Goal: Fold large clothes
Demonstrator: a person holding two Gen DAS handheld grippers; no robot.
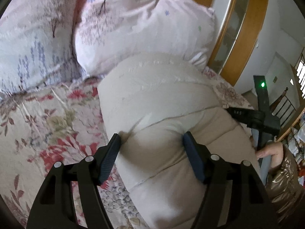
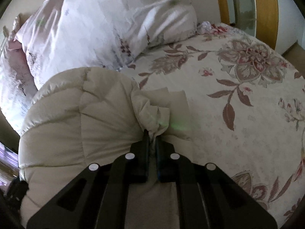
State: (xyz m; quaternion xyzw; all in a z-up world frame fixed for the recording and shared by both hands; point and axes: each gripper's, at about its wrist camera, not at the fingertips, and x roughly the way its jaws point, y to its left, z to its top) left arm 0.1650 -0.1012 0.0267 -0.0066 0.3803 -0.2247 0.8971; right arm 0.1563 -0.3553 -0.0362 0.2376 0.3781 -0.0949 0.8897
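Floral bedspread (image 2: 238,103) under beige padded coat (image 2: 80,114) (right claw (image 2: 152,143) clenched on it, left claw (image 1: 152,152) spread).

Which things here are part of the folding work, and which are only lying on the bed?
Part of the job: beige padded coat; left gripper, open around a bulge of it; right gripper, shut on a bunched edge.

Only lying about: floral duvet; flowered bedspread.

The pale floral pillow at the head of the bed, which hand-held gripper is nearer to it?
Hard to call. The left hand-held gripper straddles the beige puffer coat just short of the pillow; the right hand-held gripper pinches a coat edge, similarly short.
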